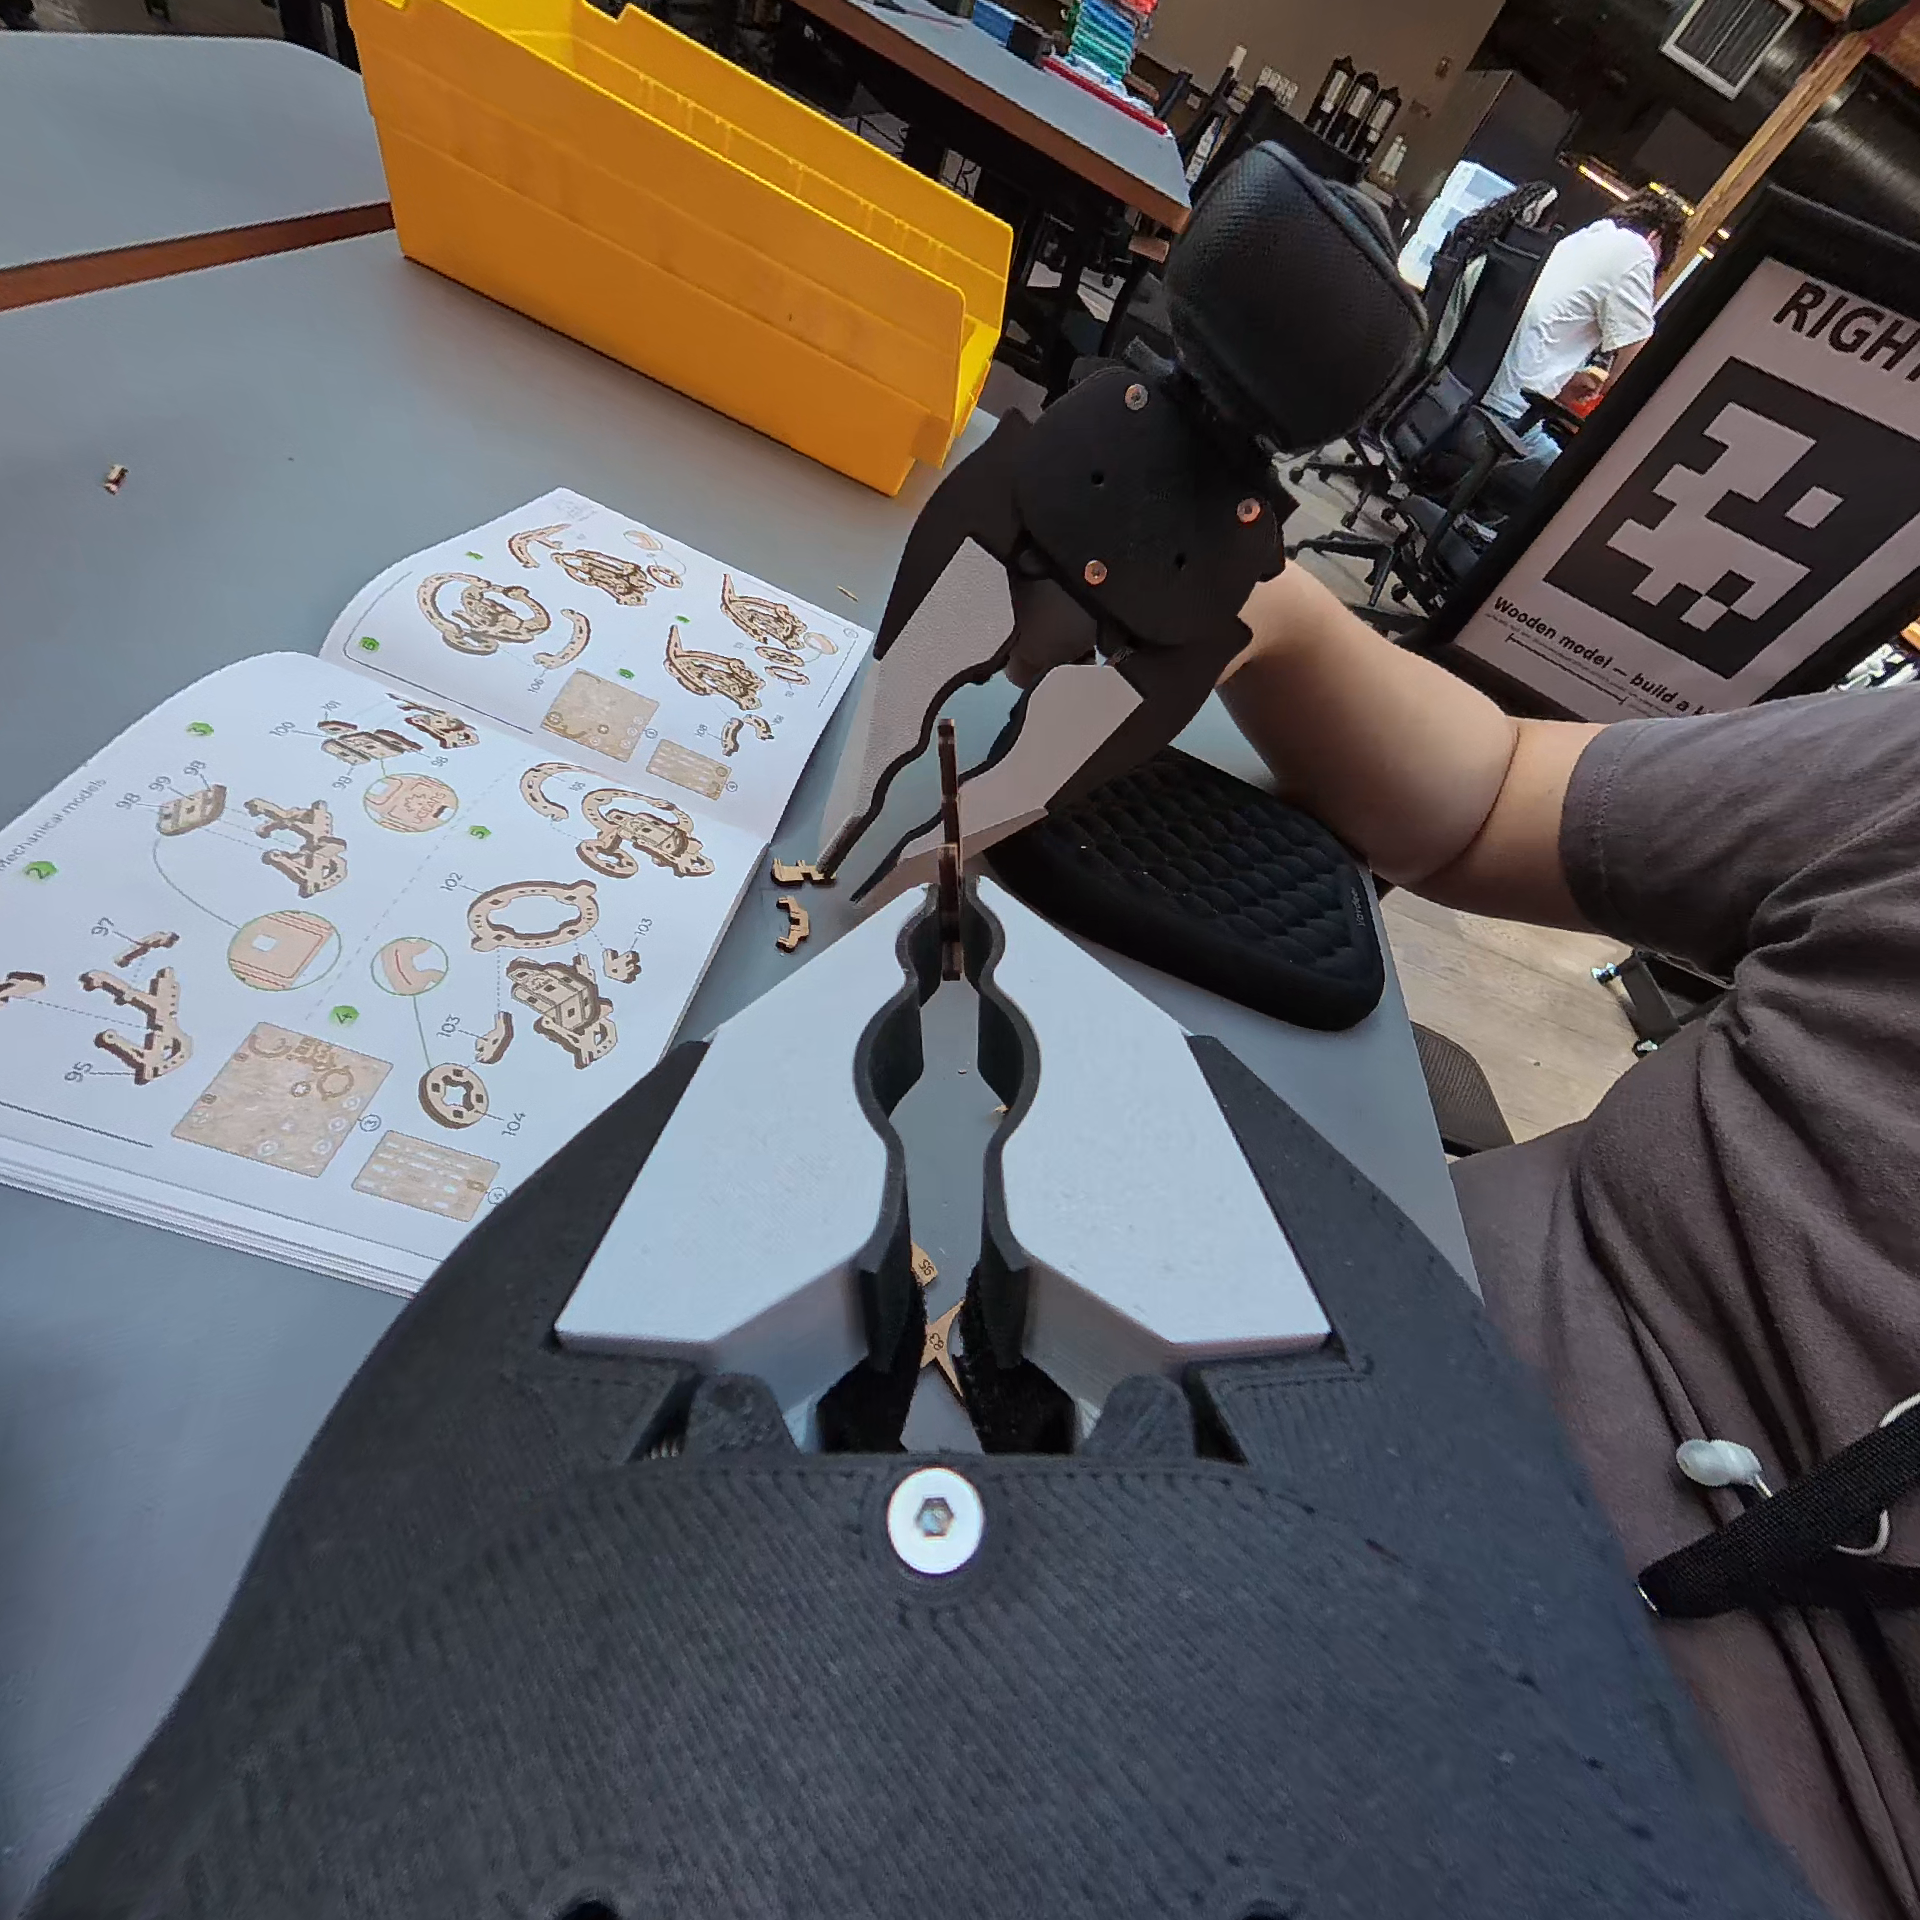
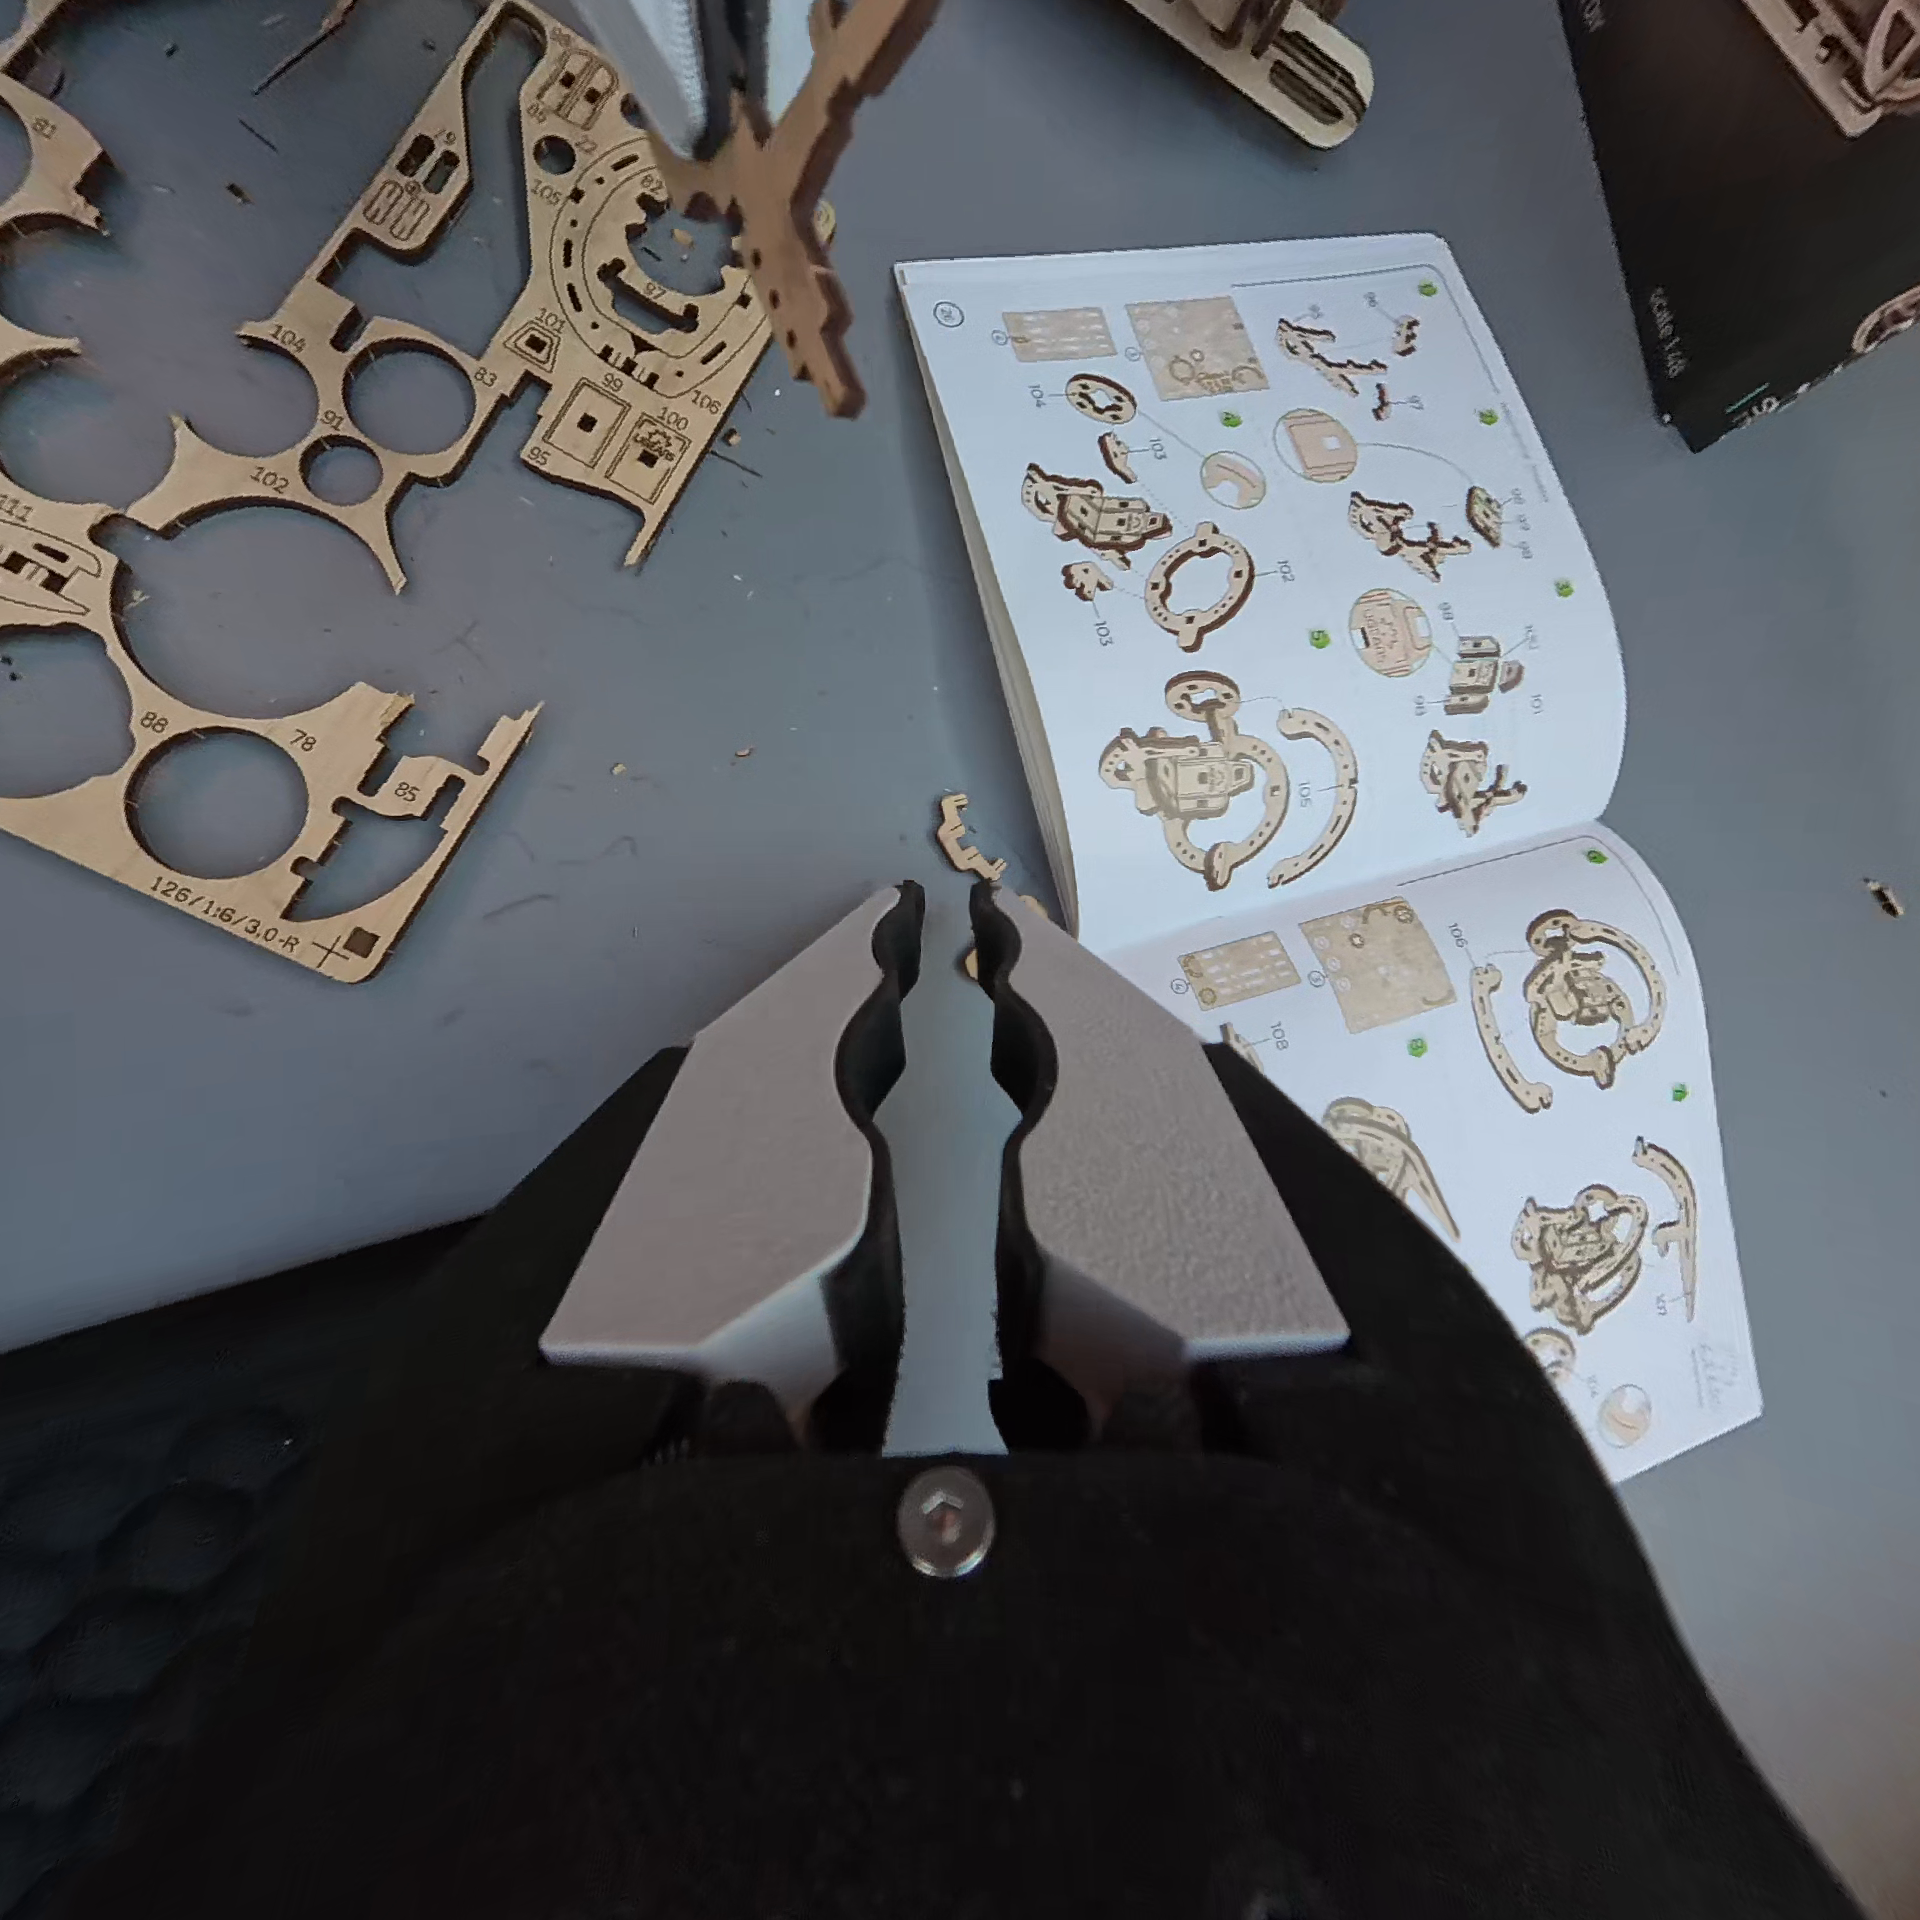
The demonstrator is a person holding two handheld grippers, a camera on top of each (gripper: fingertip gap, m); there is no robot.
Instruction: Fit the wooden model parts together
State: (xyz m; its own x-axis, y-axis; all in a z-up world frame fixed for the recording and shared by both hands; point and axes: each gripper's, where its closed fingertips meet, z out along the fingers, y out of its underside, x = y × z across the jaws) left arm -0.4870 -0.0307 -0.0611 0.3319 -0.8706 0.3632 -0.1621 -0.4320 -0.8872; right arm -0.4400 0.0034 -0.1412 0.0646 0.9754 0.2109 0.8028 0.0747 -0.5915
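Left claw (image 1: 948, 914) pinching wooden part (image 1: 948, 821), edge-on, long axis upright

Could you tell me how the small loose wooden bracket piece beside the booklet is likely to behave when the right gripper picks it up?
The bracket piece looks thin and flat, so probably very light and apt to slide on the smooth table. Its narrow prongs may snap if squeezed.

Your left gripper's (image 1: 948, 914) pale fingers cover the lower part of the flat brown wooden part (image 1: 948, 800) you see edge-on. Beside the open white instruction booklet (image 2: 1340, 790), your right gripper (image 2: 945, 899) hides a small tan piece (image 2: 972, 961). The black box (image 2: 1745, 208) beyond the booklet is cut off by the frame.
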